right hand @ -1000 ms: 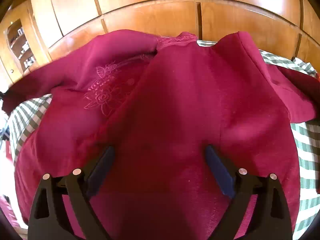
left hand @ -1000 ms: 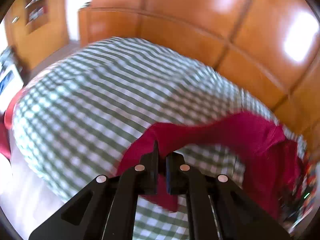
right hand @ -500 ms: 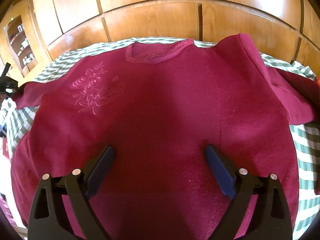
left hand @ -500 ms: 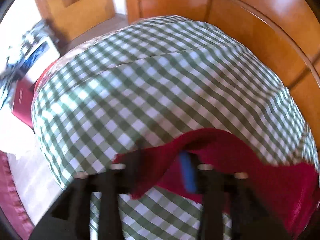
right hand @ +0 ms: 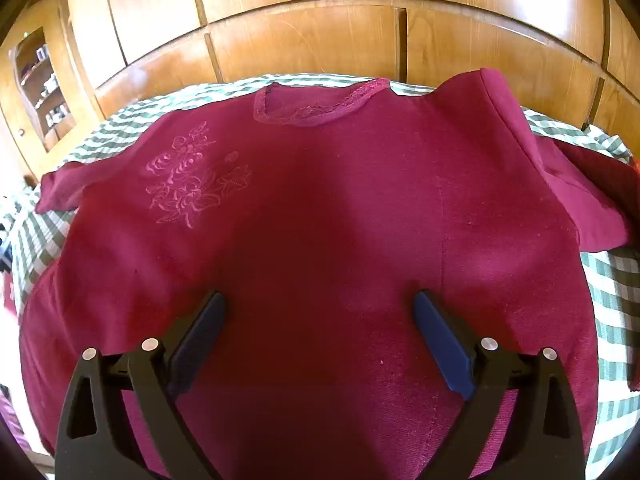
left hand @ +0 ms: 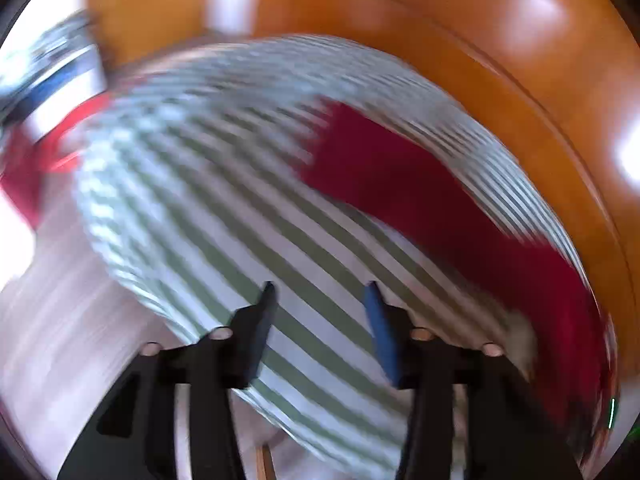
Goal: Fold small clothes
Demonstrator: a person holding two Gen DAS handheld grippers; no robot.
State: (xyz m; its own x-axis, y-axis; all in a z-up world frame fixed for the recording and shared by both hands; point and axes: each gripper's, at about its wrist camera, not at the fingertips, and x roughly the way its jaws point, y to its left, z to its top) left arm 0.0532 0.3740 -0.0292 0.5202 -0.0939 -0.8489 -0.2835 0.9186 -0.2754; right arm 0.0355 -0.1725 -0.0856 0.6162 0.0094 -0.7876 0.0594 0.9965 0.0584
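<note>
Red top [right hand: 320, 216] soft, limp, light, so pinch at hem/sleeve [left hand: 360, 160]; my L gripper [left hand: 320, 308] just been closing, nothing between, R gripper [right hand: 316, 320] spread wide.

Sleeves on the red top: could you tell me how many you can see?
2. The left sleeve lies flat out over the checked cloth. The right sleeve is folded in, crumpled at the right edge. The top's lower hem is hidden.
</note>
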